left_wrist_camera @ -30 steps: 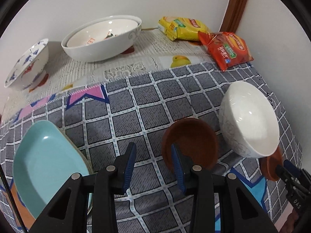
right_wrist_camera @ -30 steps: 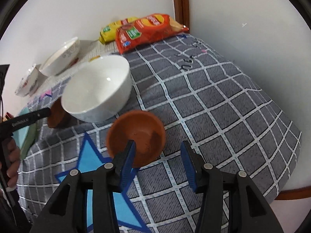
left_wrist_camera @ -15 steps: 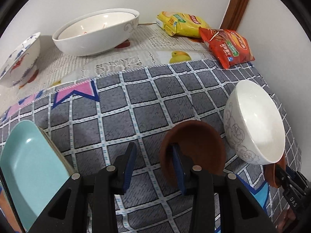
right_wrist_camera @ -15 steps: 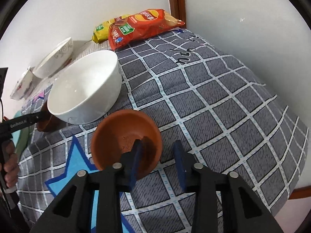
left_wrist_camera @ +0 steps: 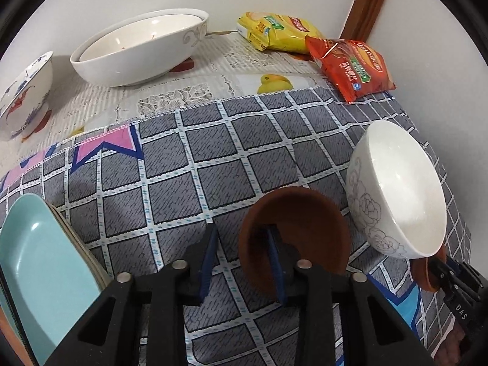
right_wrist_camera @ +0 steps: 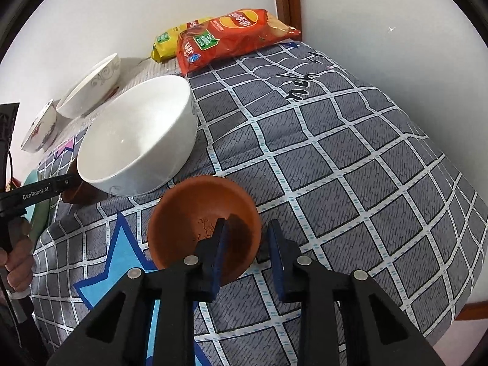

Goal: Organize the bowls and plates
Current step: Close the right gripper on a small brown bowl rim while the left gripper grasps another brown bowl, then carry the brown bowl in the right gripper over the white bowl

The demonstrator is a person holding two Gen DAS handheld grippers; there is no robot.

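My left tongs (left_wrist_camera: 242, 257) straddle the near rim of a dark brown, shallow clay bowl (left_wrist_camera: 300, 228): one blue pad sits inside the bowl, the other outside it over the grey checked cloth (left_wrist_camera: 213, 152) that covers the surface. The jaws are closing, with the rim between them, but I still see a gap on the outer side, so they are not yet clamped. Just right of that bowl stands a deep white ceramic bowl with a faint floral line drawing (left_wrist_camera: 396, 192), tilted toward the right.

My right tongs (right_wrist_camera: 247, 250) are set across the near rim of a second, orange-brown clay bowl (right_wrist_camera: 201, 222), the left pad inside it and the right pad outside over the cloth. These jaws are closing as well; the rim lies between them and I cannot see the outer pad pressing on it. This bowl sits just in front of the white bowl, touching or nearly touching it.

At the left edge of the left view a pale turquoise rectangular plate (left_wrist_camera: 39, 262) leans on a stack. Farther back, on a lace-patterned cloth (left_wrist_camera: 170, 100), are two nested wide white bowls (left_wrist_camera: 140, 48) and a small white bowl painted blue and red (left_wrist_camera: 24, 94). A yellow snack packet (left_wrist_camera: 274, 32) and a red snack packet (left_wrist_camera: 350, 64) lie in the far corner by the wall.
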